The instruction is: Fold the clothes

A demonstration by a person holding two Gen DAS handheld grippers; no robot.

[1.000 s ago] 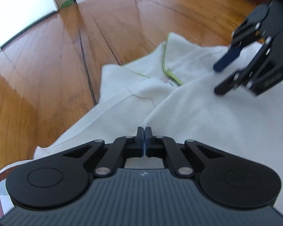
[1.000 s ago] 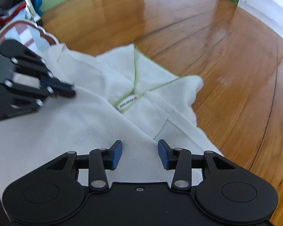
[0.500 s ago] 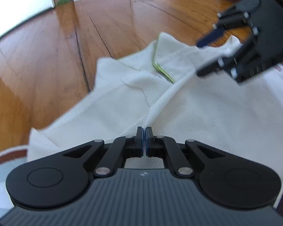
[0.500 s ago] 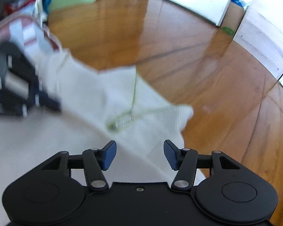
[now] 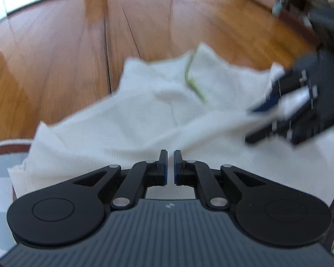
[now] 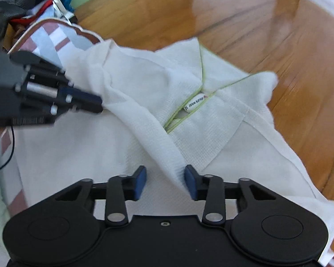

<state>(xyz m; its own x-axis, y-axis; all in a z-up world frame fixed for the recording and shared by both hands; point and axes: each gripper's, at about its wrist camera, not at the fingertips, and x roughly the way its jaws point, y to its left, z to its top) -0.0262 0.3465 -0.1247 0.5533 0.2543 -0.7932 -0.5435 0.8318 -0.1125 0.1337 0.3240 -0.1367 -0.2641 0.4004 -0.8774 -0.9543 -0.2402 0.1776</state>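
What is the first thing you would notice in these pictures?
A big white shirt with a thin green-edged collar lies spread out, half on the shiny wooden floor. A raised fold of it runs between the open right tongs. The left tongs sit at the shirt's left side, opened only a crack, near a pile of colourful clothes.

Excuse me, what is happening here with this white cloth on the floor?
A person is folding a white shirt with lime-green trim, using a handheld gripper in each hand. The shirt lies partly on a wooden floor and partly on a patterned mat. The left gripper is almost closed, with only a narrow gap, and sits right at the fabric; whether it pinches any is unclear. The right gripper is open, and a raised ridge of the shirt runs between its fingers.
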